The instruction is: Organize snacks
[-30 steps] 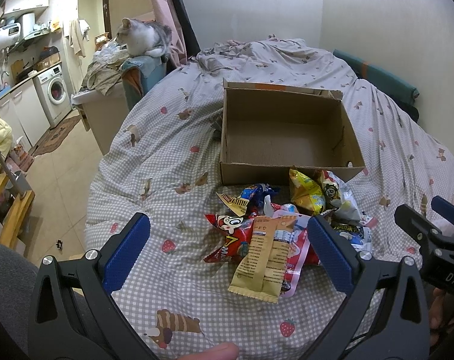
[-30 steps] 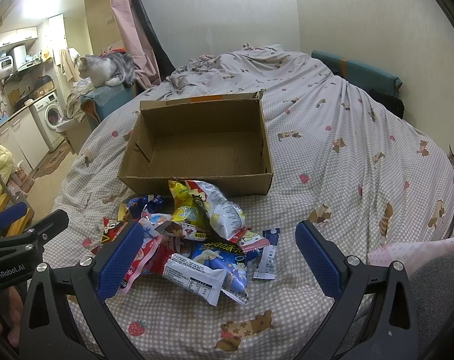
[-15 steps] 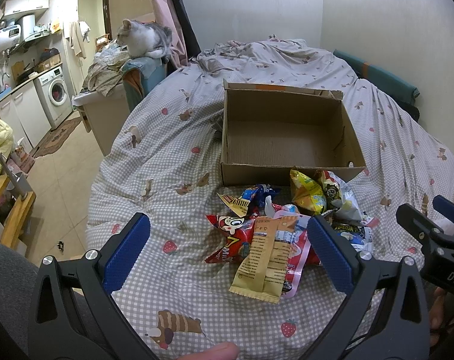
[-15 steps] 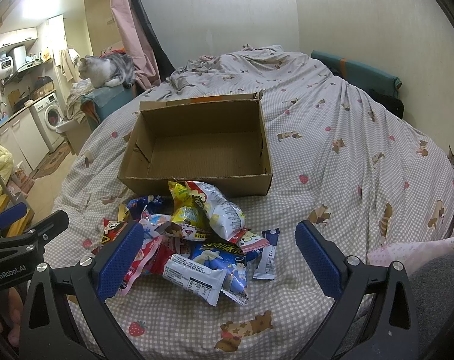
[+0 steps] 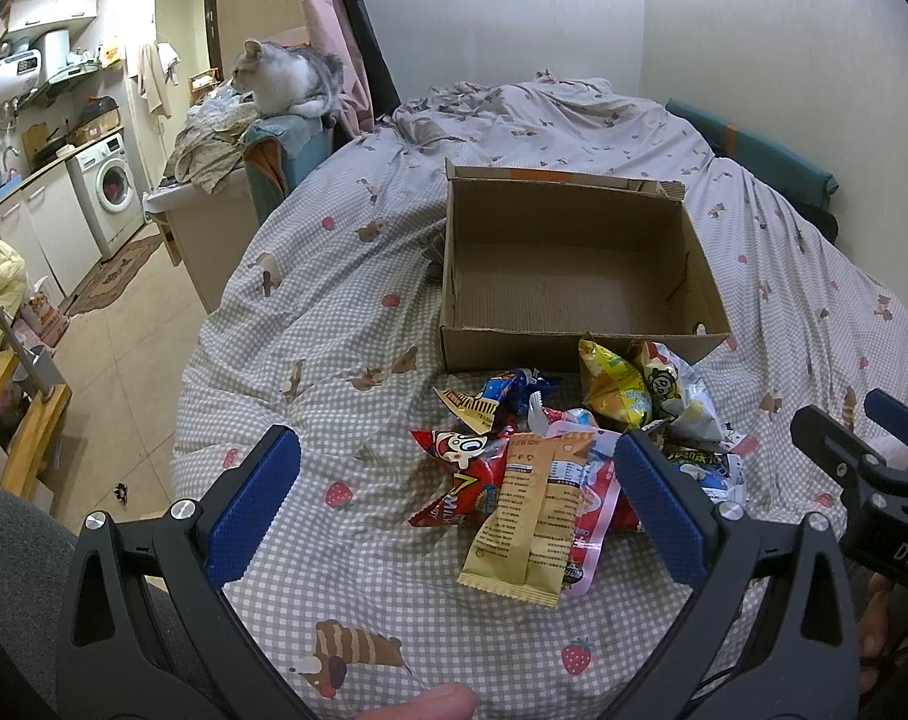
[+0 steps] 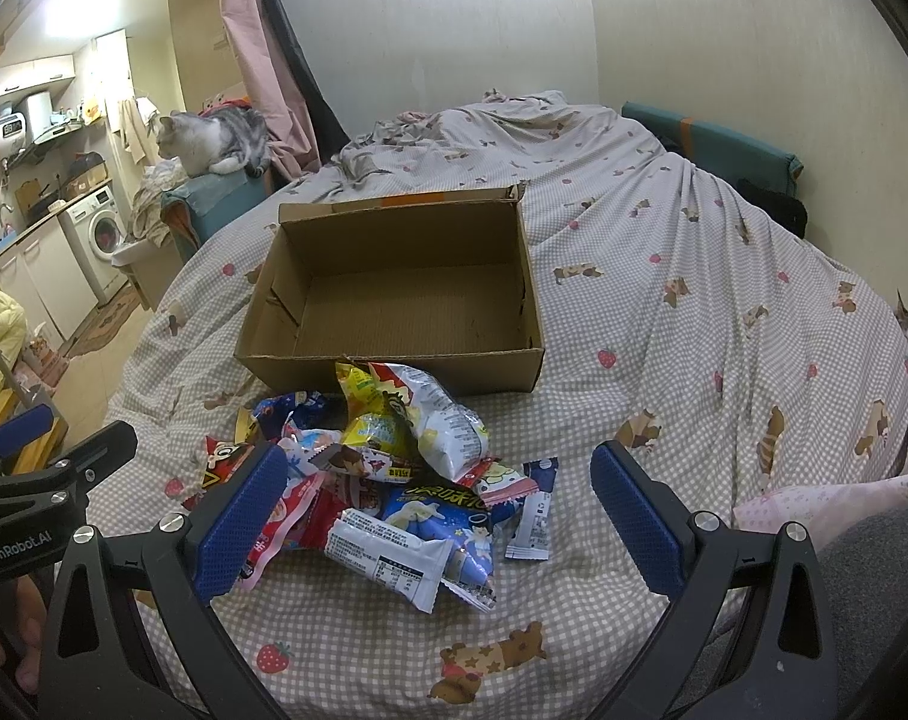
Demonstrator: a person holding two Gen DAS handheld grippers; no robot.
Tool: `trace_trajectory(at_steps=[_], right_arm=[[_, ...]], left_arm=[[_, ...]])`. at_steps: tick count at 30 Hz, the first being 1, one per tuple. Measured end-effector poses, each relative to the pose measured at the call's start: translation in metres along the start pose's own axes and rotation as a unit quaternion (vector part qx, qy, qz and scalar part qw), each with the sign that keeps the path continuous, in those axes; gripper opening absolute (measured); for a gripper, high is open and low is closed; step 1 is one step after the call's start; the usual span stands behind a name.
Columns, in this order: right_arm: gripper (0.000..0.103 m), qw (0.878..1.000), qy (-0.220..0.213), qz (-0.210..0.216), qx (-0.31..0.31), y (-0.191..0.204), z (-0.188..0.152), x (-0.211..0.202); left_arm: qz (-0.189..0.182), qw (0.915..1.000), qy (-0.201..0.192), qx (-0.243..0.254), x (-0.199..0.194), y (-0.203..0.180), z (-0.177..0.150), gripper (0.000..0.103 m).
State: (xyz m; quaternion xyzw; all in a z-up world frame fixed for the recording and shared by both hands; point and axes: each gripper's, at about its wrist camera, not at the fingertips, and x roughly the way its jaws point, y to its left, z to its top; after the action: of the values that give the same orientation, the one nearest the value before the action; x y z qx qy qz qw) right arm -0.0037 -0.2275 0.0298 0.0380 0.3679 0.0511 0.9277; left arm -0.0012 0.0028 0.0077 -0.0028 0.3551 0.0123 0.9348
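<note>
"GenRobot.AI" on left gripper [image 6: 45, 504] body ("DAS" on right gripper [image 5: 874, 480]).

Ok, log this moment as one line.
left gripper: open, empty | right gripper: open, empty | cardboard box: empty | snack pile: on bedspread, outside box

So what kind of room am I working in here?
Most likely a small studio flat. You're working on a bed with a checked cover, holding a cardboard box and a snack pile. A washing machine and kitchen cabinets share the room, and a cat sits nearby.
</note>
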Motion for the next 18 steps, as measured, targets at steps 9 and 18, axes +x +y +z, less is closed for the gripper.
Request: trace_trajectory(at_steps=[9, 18], right_arm=[[0.103, 1.0, 0.0, 0.0, 0.0, -0.0019, 0.0057, -0.0039], [0.103, 1.0, -0.001, 0.0, 0.001, -0.0004, 0.0011, -0.0016]], left_arm=[[0.0, 1.0, 0.0, 0.001, 0.0001, -0.0003, 0.0001, 0.103], [-0.001, 1.0, 0.001, 0.002, -0.0001, -0.0001, 0.0006, 0.103]])
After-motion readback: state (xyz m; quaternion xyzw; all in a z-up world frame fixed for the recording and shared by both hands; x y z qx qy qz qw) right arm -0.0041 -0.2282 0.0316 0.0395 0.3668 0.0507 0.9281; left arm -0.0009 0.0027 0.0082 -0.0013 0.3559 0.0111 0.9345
